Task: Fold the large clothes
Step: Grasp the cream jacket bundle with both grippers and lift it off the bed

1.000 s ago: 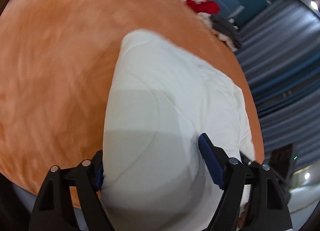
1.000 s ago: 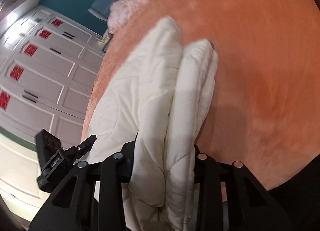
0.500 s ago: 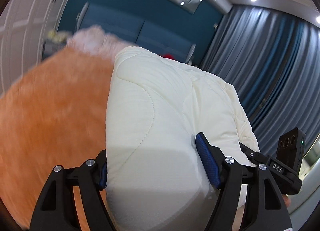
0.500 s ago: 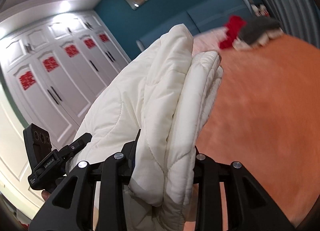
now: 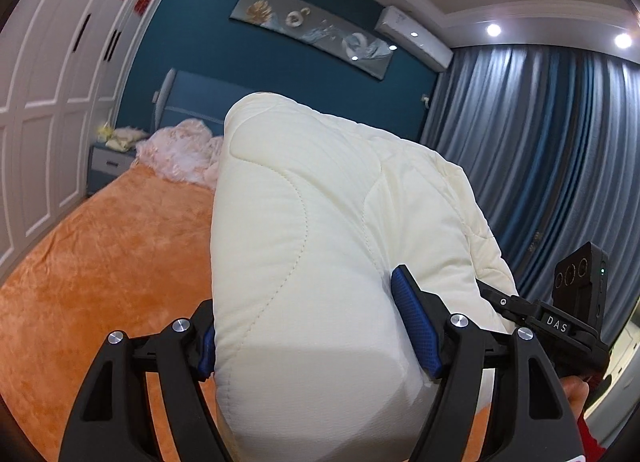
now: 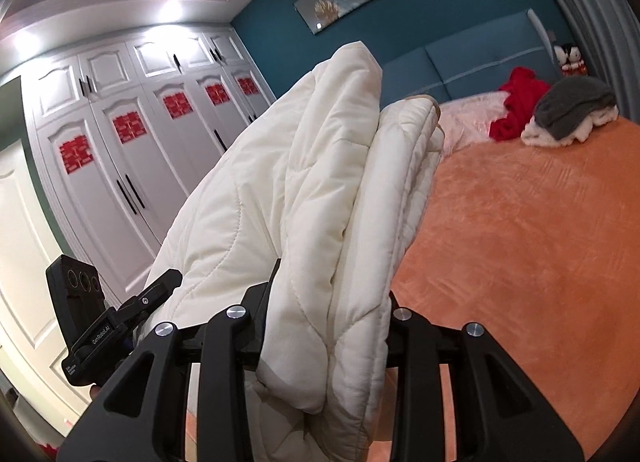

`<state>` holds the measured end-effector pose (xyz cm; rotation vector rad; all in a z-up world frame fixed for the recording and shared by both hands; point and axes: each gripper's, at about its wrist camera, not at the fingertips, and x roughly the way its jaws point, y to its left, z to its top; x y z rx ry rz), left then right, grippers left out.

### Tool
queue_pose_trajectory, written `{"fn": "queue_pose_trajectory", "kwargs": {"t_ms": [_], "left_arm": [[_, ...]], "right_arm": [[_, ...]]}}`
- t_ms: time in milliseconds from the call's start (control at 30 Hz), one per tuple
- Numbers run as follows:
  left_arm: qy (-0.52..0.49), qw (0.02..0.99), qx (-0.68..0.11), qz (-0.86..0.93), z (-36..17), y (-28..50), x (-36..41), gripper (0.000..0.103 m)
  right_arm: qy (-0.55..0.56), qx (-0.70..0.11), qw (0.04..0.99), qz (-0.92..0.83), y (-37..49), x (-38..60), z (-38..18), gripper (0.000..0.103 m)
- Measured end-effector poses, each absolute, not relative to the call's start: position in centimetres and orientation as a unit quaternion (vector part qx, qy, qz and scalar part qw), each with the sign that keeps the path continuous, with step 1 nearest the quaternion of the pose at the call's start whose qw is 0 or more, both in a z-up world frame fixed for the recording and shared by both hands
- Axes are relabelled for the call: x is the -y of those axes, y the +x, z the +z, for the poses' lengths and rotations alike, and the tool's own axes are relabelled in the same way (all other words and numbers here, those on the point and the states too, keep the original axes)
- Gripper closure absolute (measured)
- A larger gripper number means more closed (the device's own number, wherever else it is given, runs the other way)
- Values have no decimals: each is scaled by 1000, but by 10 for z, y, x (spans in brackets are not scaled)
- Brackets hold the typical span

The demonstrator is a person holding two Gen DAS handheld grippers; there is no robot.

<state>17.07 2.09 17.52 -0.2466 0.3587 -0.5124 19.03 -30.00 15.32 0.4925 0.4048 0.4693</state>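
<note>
Here white quilted coat [image 5: 320,246] above orange bed [image 5: 100,270].

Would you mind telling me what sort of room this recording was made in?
Almost certainly a bedroom: a bed with an orange blanket and a blue padded headboard, a wall of white wardrobe doors, and a small nightstand beside the bed.

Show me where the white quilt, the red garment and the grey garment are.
white quilt [image 5: 304,246], left wrist view, broad stitched face.
red garment [image 6: 516,106], right wrist view, its middle.
grey garment [image 6: 572,106], right wrist view, top fold.
</note>
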Motion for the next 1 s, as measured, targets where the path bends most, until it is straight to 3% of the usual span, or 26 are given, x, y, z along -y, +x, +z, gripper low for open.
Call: {"fn": "queue_pose_trajectory", "kwargs": {"t_ms": [400,700,767,900,1000], "left_arm": [[-147,920,-290,-218,36,246,-35,32],[-165,897,-369,-179,-54,253,-52,33],[-161,894,-381,-175,-70,252,-56,32],[-152,895,-387,-161,-80,245,-57,27],[-154,891,-400,-148,-72,243,-60,27]], "right_arm": [[280,-320,883,197,259,282,11,71],[279,-399,855,180,269,259,-76,71],[284,-407,849,178,263,256,-93,69],[316,-408,840,166,256,262,-106,53],[327,-416,834,158,246,270,-96,51]]}}
